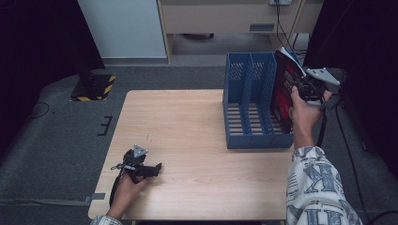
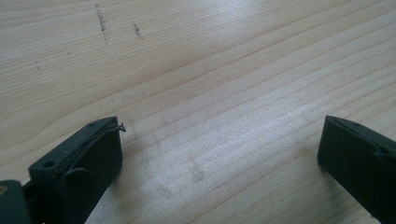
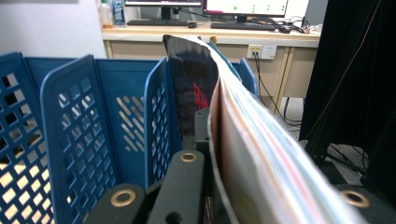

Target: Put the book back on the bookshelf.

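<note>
The right gripper [image 1: 307, 86] is clamped on the edge of a glossy black-and-red magazine [image 1: 284, 91], its jaws pinching the bundle of pages that bulges past them in the right gripper view [image 3: 252, 154]. The magazine stands nearly upright in the rightmost compartment of the blue plastic slotted file rack [image 1: 248, 101], which sits at the right rear of the pale wooden table [image 1: 187, 136]. The magazine's top leans outward, above the rack's rim.

The left gripper [image 1: 145, 169] rests low on the table near the front left, jaws spread wide with nothing but bare wood between them [image 2: 219, 140].

The likely trouble: the floppy pages are bowing, so on release they could splay or slump over the rack's side wall. A sideways tug might also drag or tip the rack, since the other hand is well apart and not bracing it.
</note>
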The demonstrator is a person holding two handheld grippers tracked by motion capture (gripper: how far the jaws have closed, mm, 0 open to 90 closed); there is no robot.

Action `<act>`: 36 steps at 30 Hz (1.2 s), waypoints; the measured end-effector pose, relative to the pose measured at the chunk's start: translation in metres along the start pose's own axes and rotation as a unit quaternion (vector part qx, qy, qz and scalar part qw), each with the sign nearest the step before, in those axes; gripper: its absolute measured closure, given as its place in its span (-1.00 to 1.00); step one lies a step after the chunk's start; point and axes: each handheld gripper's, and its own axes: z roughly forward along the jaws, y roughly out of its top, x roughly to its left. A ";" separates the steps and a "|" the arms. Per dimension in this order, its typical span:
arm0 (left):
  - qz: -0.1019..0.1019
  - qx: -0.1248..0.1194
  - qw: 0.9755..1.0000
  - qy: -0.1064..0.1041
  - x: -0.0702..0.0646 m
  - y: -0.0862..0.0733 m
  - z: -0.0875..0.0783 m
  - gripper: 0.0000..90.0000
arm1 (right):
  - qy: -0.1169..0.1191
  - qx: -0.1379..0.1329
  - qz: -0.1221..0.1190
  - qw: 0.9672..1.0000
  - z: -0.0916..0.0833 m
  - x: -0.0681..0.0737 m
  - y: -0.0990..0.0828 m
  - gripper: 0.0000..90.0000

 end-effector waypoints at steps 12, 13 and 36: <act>-0.001 0.000 1.000 0.001 0.000 0.000 0.000 -1.00 | -0.002 0.002 -0.007 1.000 0.003 -0.004 -0.006 0.94; -0.001 0.000 1.000 0.001 0.000 0.000 0.000 -1.00 | -0.002 0.002 -0.008 1.000 0.003 -0.004 -0.007 0.94; -0.002 0.000 1.000 0.003 -0.001 0.000 0.000 -1.00 | -0.008 0.001 -0.021 1.000 0.008 -0.005 -0.013 0.94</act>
